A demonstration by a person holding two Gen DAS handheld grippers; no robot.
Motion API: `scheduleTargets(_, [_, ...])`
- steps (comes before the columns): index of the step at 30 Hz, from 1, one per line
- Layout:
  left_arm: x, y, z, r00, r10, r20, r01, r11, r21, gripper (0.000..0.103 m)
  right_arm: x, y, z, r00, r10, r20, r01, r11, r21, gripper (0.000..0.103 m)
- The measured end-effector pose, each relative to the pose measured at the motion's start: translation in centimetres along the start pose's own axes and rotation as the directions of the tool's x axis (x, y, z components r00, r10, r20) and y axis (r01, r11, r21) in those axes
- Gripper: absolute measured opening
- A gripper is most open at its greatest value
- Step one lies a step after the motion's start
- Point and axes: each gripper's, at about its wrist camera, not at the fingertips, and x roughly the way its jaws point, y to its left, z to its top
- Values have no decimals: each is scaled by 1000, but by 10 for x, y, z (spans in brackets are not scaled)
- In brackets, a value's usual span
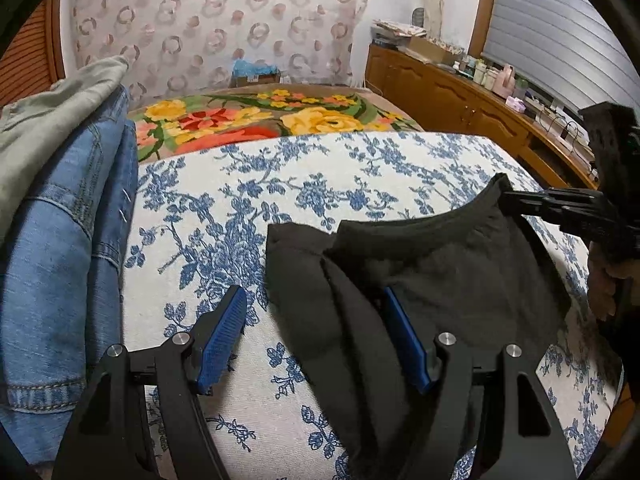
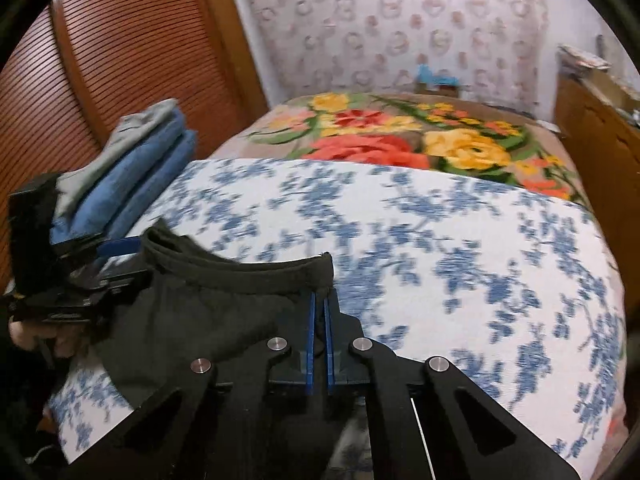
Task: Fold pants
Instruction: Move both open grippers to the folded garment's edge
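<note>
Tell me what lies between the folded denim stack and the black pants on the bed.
Only bare blue-flowered bedspread separates the denim stack from the black pants; the left wrist view shows it, with one finger of the left gripper hovering over that stretch.

Left hand-held gripper jaws apart; right hand-held gripper clamped.

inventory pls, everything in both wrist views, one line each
black pants: 1, black, on the blue floral cover, near edge
blue floral cover: 1, white and blue, over the bed
flowered blanket: 1, brown with red and yellow flowers, behind the cover
folded clothes stack: 1, blue denim with grey-green on top, bed's left side
wooden cabinet: 1, brown, right wall, cluttered top
left gripper: 1, black, blue pads, open, straddling the pants' edge
right gripper: 1, black, blue pads, shut on the waistband corner
</note>
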Motion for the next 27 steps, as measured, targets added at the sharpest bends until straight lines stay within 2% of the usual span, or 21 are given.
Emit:
scheduleTargets(7, [-11, 3, 5, 999, -1, 34, 1, 1000, -15, 71, 7, 2, -1, 999, -4, -35, 4, 1000, 4, 4])
scheduleTargets(13, [-21, -2, 3, 999, -7, 43, 7, 1000, -15, 64, -6, 7, 1, 1000, -17, -22, 17, 1000, -13, 4])
scheduleTargets(20, [-34, -13, -2, 998, -10, 56, 10, 1000, 8, 63, -24, 15, -9, 999, -48, -13, 48, 999, -23, 19])
scheduleTargets(27, [-50, -21, -12, 997, -7, 73, 6, 1000, 21, 63, -43, 19, -21, 997, -80, -9, 80, 997, -19, 28])
